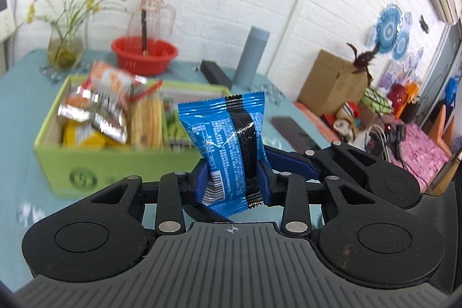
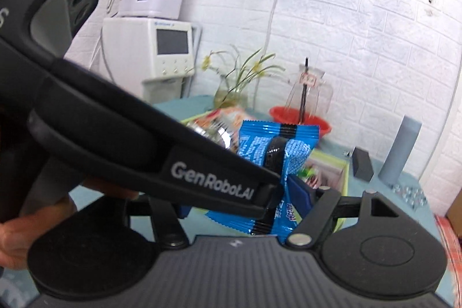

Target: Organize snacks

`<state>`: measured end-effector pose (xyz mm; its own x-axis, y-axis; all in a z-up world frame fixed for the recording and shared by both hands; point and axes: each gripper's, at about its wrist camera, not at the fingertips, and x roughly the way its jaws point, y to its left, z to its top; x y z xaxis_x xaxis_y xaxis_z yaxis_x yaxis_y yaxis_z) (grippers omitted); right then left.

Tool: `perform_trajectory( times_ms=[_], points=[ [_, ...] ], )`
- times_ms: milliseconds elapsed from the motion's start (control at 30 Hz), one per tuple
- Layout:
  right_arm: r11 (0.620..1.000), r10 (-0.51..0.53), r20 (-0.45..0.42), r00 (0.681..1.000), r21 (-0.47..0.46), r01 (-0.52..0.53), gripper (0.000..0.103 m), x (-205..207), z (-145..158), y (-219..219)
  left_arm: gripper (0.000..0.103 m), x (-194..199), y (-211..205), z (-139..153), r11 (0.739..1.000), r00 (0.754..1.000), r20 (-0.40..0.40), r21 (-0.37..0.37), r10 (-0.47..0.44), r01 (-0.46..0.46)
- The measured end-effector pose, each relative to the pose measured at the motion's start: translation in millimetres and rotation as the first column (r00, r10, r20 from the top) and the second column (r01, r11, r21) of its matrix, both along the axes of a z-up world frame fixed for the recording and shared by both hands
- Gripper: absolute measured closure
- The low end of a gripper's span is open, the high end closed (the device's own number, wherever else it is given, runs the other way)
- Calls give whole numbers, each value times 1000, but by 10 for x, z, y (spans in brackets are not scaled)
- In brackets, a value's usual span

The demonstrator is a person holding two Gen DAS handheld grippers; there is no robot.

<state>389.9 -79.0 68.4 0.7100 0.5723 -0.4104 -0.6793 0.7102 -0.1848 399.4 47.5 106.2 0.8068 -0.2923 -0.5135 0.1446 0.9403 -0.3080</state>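
With both grippers' fingers pinching the blue snack packet (image 1: 228,146) (a handover), one should release before boxing it.

Bright even light; fisheye edges bent; background motion-blurred; wrapper glare.

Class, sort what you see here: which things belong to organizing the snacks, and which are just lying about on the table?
Belongs to the job:
- crinkly blue foil snack packet, gripped in the left tongs
- open green cardboard box of packaged snacks

Just lying about:
- red plastic basket
- clear glass jug
- glass vase of yellow flowers
- tall grey cylinder
- brown cardboard carton
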Motion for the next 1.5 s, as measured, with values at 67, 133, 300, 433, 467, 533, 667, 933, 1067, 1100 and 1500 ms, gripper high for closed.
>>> perform_trajectory(
  times_ms=[67, 133, 300, 433, 467, 533, 667, 933, 1067, 1100, 1500],
  points=[
    [1000, 0, -5, 1000, 6, 0, 26, 321, 31, 55, 90, 294, 51, 63, 1000, 1000, -3, 0, 7, -7],
    [1000, -2, -43, 999, 15, 3, 26, 654, 29, 114, 90, 659, 112, 65, 1000, 999, -32, -9, 13, -14],
    [1000, -12, -218, 976, 22, 17, 23, 1415, -277, 270, 86, 1399, 316, -269, 998, 985, -167, -41, 31, -38],
    [998, 17, -246, 969, 58, -3, 19, 1439, -491, 265, 59, 1426, 387, -478, 997, 987, -159, -68, 11, -22],
    [998, 11, -234, 972, 58, 2, 19, 1410, -490, 275, 54, 1391, 393, -479, 997, 991, -131, -71, 11, -20],
    [998, 9, -235, 972, 56, 4, 12, 1343, -465, 259, 42, 1322, 392, -433, 998, 996, -83, -64, 21, -27],
    [997, -2, -203, 979, 78, 18, 9, 1170, -301, 147, 36, 1057, 354, -194, 999, 999, 29, -50, 15, -13],
    [985, -101, -173, 980, 119, 122, 9, 231, -46, -345, 17, -100, 285, 134, 997, 978, 193, -8, 80, -80],
    [972, -186, -151, 971, 114, 204, 10, -530, -108, -613, 11, -865, 134, 24, 985, 968, 196, 33, 159, -168],
    [967, -211, -153, 965, 112, 229, 10, -717, -135, -675, 11, -1036, 94, -20, 984, 970, 178, 37, 167, -176],
    [857, -493, -117, 862, 109, 504, 10, -2713, -485, -1117, 13, -2903, -411, -781, 976, 976, 122, 97, 181, -193]
  ],
)
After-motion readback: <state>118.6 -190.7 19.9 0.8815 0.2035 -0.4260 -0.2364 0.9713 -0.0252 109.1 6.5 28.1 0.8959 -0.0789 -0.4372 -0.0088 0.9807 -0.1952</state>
